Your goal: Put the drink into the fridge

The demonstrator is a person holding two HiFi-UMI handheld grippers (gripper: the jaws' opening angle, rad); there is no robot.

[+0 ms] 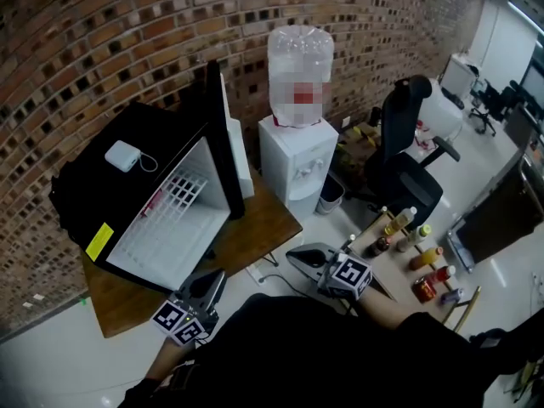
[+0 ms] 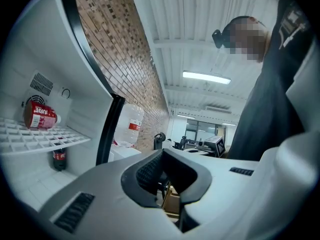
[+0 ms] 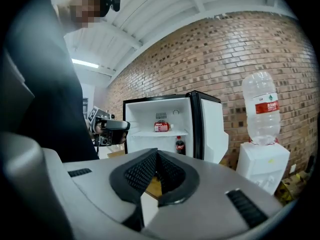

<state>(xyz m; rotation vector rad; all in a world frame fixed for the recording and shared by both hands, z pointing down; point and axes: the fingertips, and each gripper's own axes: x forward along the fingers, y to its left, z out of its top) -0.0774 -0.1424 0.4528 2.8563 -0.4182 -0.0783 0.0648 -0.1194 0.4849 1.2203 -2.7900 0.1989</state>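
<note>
Head view: left gripper (image 1: 210, 281) and right gripper (image 1: 299, 258) nearest, both shut, empty. Bottles (image 1: 414, 257) on floor (image 1: 340, 226), near right. Fridge (image 1: 93, 170) on tabletop (image 1: 255, 228), door (image 1: 223, 143) open, left; red can (image 3: 161, 127) lying on its rack (image 1: 174, 198), cola bottle (image 3: 180, 145) standing beneath. Water dispenser (image 1: 297, 155) right of fridge, far.

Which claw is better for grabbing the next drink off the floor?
Right. The right claw, shut and empty, hovers next to the drink bottles on the floor. The left claw, also shut and empty, is over by the fridge, farther from them.
</note>
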